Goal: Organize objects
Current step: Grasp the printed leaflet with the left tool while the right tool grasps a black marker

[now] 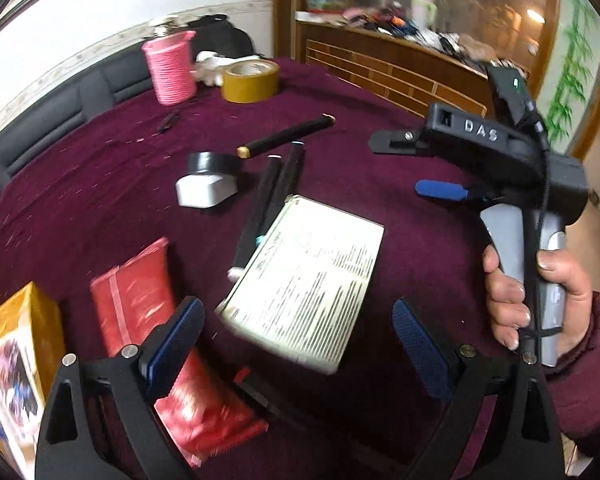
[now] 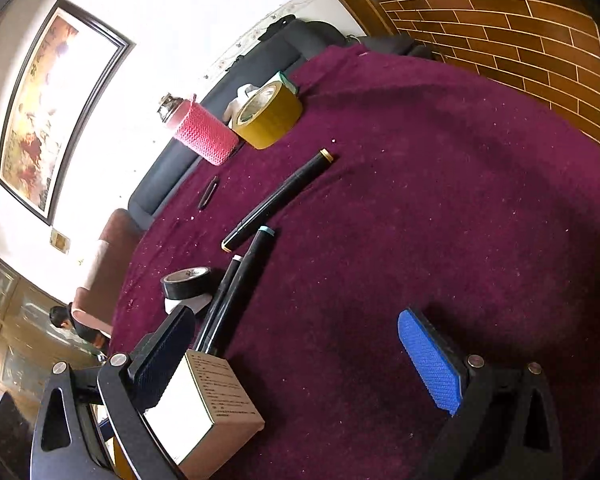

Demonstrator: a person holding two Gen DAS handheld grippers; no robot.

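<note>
A white printed box (image 1: 306,280) lies on the purple table cloth (image 1: 100,184), between and just beyond my open left gripper (image 1: 298,344). A red packet (image 1: 172,344) lies under its left finger. Two black markers (image 1: 270,196) lean against the box's far side; a third marker (image 1: 286,136) lies beyond. My right gripper (image 1: 404,168) is open, held above the table at the right. In the right wrist view my right gripper (image 2: 296,364) is open and empty; the box (image 2: 208,404) sits by its left finger (image 2: 160,360), with the markers (image 2: 236,288) ahead.
A black tape roll (image 1: 214,162) sits on a white block (image 1: 204,192). A pink wrapped bottle (image 1: 170,68) and a yellow tape roll (image 1: 250,80) stand at the far edge. A yellow box (image 1: 16,344) is at the left. A wooden cabinet (image 1: 380,68) stands behind the table.
</note>
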